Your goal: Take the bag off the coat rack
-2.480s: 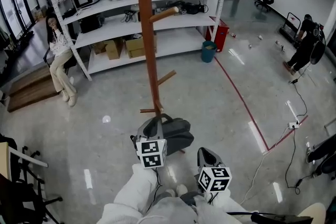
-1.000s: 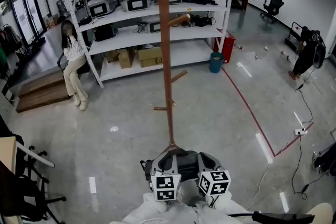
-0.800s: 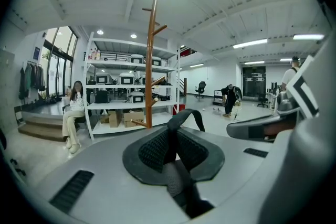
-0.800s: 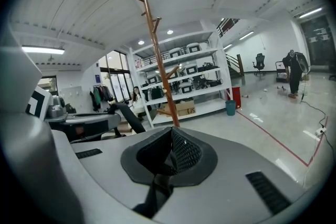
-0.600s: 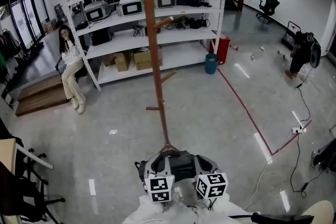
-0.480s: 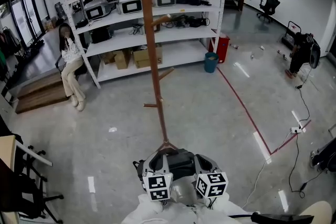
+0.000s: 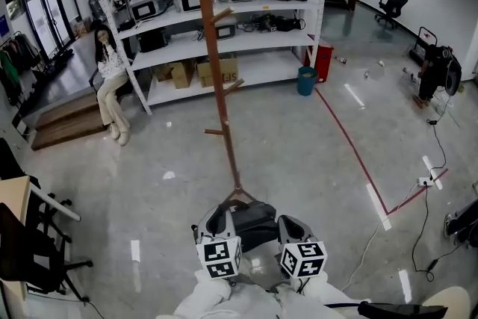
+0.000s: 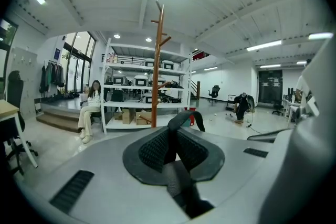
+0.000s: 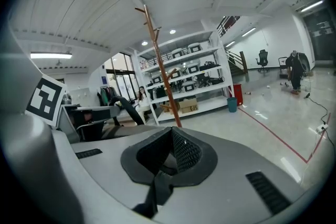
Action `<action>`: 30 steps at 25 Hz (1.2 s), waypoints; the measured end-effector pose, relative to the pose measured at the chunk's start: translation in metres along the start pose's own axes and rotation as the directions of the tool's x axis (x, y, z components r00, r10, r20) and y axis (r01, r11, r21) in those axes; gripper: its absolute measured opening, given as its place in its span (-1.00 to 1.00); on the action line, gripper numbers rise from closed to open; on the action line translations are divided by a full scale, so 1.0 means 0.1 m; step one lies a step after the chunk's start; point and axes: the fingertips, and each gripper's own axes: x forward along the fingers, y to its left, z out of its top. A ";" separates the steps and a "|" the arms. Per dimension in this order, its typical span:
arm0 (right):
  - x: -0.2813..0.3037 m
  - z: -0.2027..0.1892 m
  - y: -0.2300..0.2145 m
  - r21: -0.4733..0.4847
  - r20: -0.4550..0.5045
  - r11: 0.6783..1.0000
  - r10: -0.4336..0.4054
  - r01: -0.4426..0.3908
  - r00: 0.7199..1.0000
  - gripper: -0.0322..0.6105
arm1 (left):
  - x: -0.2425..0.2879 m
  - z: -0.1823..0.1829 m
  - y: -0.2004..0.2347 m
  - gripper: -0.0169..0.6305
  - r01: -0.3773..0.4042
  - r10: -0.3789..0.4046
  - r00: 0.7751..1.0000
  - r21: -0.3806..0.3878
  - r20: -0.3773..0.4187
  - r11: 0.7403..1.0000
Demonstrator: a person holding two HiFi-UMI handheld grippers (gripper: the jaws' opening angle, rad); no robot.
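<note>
The fingers of the left gripper (image 8: 172, 149) are clamped on a black strap (image 8: 185, 117). The bag (image 7: 252, 219), off the coat rack (image 7: 215, 63), is held low, half hidden. The right gripper (image 9: 167, 157) is closed on a strap cut off below.

grey bag (image 7: 252, 219), brown coat rack (image 7: 212, 48)

left tongs (image 7: 219, 214) and right tongs (image 7: 290, 223) side by side, pointing forward, both jaws clamped nearly together.
</note>
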 end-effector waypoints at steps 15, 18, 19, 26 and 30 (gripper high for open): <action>-0.70 -0.34 0.19 -0.018 0.002 0.998 0.058 -0.058 0.998 -0.86 | -0.88 -0.16 -0.21 -0.83 -0.056 0.056 0.998 -0.008 0.012 0.998; -0.74 -0.35 0.28 0.007 0.015 0.997 0.075 -0.075 0.997 -0.86 | -0.97 -0.20 -0.24 -0.83 -0.046 0.046 0.999 -0.007 0.004 0.999; -0.75 -0.35 0.30 0.009 0.017 0.997 0.078 -0.078 0.997 -0.86 | -0.99 -0.23 -0.25 -0.83 -0.040 0.040 0.999 -0.008 -0.001 0.999; -0.76 -0.29 0.53 -0.021 0.025 0.995 0.095 -0.095 0.995 -0.86 | -1.11 -0.32 -0.32 -0.83 0.003 -0.004 1.000 -0.030 -0.024 1.000; -0.75 -0.27 0.75 -0.072 0.036 0.990 0.120 -0.117 0.992 -0.86 | -1.17 -0.30 -0.34 -0.83 0.028 -0.028 1.000 -0.035 -0.008 0.999</action>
